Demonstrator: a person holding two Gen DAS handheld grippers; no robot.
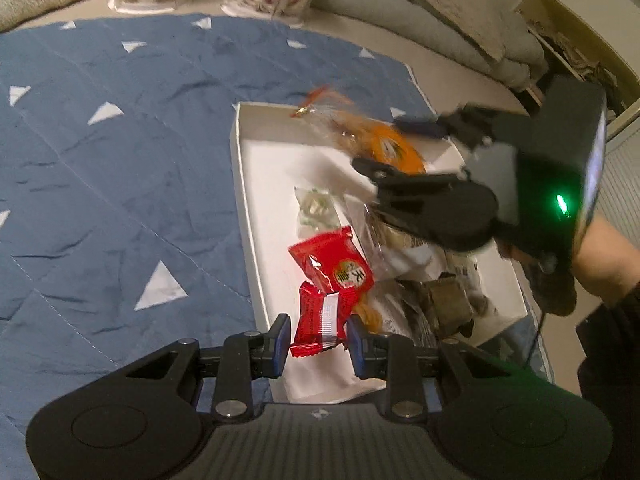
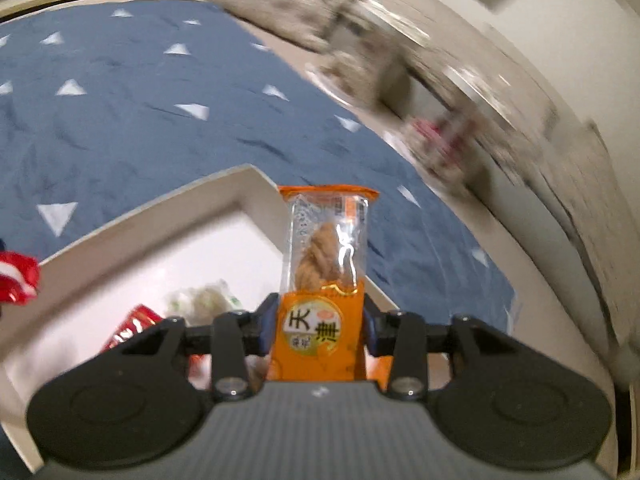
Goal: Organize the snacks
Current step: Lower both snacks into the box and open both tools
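Left gripper clamped on small red foil packet, lower centre; right gripper pinching orange-and-clear twisted-biscuit packet, centre, over white cardboard box.

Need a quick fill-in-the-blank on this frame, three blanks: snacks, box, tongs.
1. The left tongs hold a small ____ snack packet.
2. The right tongs hold an orange packet with a ____ pastry inside.
3. Both packets hang over a ____ box on the blue quilt.

Missing: red; twisted; white

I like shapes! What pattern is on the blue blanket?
White triangles on the blue blanket, clearest in the left wrist view.
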